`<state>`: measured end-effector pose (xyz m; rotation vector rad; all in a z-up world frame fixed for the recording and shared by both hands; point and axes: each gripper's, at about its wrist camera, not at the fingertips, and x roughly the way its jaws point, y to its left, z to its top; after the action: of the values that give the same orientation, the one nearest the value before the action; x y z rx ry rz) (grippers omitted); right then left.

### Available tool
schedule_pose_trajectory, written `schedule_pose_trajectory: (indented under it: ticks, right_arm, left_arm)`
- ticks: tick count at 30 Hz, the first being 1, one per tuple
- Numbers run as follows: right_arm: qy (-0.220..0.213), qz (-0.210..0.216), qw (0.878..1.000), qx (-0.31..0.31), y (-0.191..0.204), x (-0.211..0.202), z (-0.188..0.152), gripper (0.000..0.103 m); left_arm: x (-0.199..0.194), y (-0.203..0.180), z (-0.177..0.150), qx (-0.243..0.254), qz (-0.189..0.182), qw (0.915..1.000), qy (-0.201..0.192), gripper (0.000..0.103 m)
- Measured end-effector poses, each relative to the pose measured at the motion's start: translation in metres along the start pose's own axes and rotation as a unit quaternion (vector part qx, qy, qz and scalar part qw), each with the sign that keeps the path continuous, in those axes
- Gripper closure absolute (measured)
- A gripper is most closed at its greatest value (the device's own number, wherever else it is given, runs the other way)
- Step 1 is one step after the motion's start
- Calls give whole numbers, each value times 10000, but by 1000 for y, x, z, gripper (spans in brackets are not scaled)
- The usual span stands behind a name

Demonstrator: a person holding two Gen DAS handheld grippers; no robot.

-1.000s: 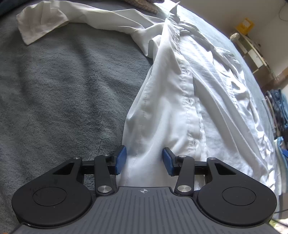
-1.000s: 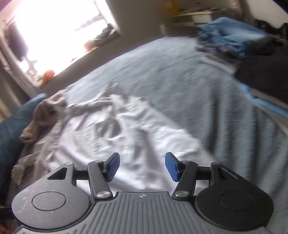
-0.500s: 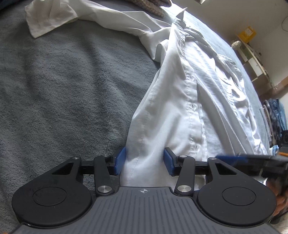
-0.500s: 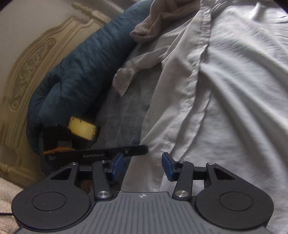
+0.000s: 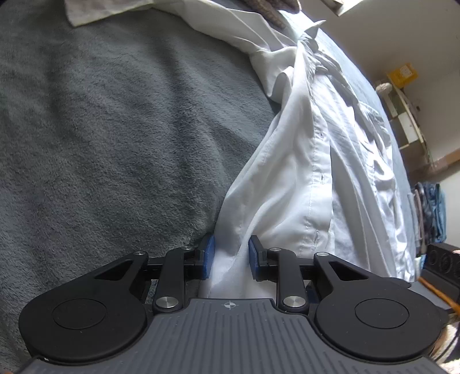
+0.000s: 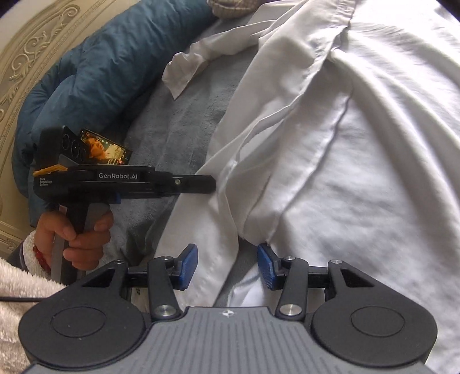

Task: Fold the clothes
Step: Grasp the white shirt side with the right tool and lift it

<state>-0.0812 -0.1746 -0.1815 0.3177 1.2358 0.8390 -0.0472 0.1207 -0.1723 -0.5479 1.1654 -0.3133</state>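
A white button-up shirt (image 5: 310, 172) lies spread on a grey blanket (image 5: 115, 143), placket up, one sleeve stretched to the far left. My left gripper (image 5: 228, 256) has its blue pads pressed against a bunched fold at the shirt's left hem edge. Seen from the right wrist, the left gripper (image 6: 201, 184) is side-on, held by a hand (image 6: 83, 236), with its tip at the shirt's (image 6: 345, 158) edge. My right gripper (image 6: 227, 266) hangs open over the lower hem, its pads straddling a fold without touching it.
A dark blue duvet (image 6: 95, 72) and a carved headboard (image 6: 34, 37) lie beyond the blanket (image 6: 178, 123). A brown knit garment (image 5: 267, 8) sits near the collar. A shelf (image 5: 408, 120) and a pile of clothes (image 5: 431, 213) stand at the far right.
The left gripper's pads have narrowed onto the shirt's hem edge, bunching the cloth. The right gripper swung from facing the room down to the hem beside the left one.
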Motion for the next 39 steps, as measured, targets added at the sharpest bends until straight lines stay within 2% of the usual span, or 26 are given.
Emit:
schedule_pose_trajectory:
  ticks: [4, 7, 10, 12, 14, 16, 17, 20, 23, 24, 27, 29, 32, 34, 37, 39]
  right_arm:
    - [86, -7, 9999, -131, 3, 5, 0, 55]
    - [150, -13, 9996, -229, 5, 9, 1, 61]
    - [130, -54, 9998, -136, 3, 11, -1, 75]
    - [121, -45, 9999, -46, 0, 12, -2, 97]
    - [98, 1, 9999, -42, 1, 13, -5, 103]
    - [-28, 131, 9999, -109, 4, 8, -5, 103]
    - [-102, 196, 9996, -148, 7, 5, -5, 103]
    - [-745, 497, 9960, 11, 5, -20, 1, 103]
    - [-1758, 933, 9781, 609, -16, -66, 7, 103]
    - [-2116, 981, 9691, 803, -25, -84, 7, 103]
    - [-3170, 1130, 9290, 1539, -61, -131, -9, 103]
    - [-3603, 1111, 9026, 2078, -88, -150, -27, 103]
    - [-3752, 1008, 8763, 2850, -124, -156, -53, 103]
    - [-3714, 969, 8655, 3219, -138, -152, -65, 103]
    - [-3738, 1060, 8551, 3433, -145, -147, -70, 103]
    - [-3779, 1134, 8494, 3505, -149, -146, -71, 103]
  left_arm:
    - [0, 9, 4, -289, -130, 9995, 69, 81]
    - [1, 19, 5, -608, -272, 9977, 116, 83]
    - [2, 28, 6, -903, -405, 9950, 153, 84]
    - [-2, 25, 6, -840, -406, 9956, 24, 84]
    - [-7, 20, 6, -734, -394, 9964, -132, 84]
    - [-12, 16, 7, -628, -381, 9969, -287, 84]
    - [-15, 14, 7, -575, -374, 9970, -365, 83]
    - [-23, 7, 7, -416, -355, 9967, -598, 67]
    - [-30, 1, 7, -256, -335, 9957, -830, 49]
    - [-33, -1, 7, -202, -329, 9951, -908, 48]
    - [-41, -8, 7, -42, -308, 9930, -1139, 48]
    - [-32, -20, 2, 467, -292, 9938, -962, 48]
    - [-15, -42, -9, 1426, -268, 9878, -558, 48]
    - [-5, -61, -19, 2135, -247, 9757, -426, 48]
    - [5, -84, -34, 3085, -189, 9502, -410, 48]
    - [9, -88, -39, 3295, -173, 9430, -442, 48]
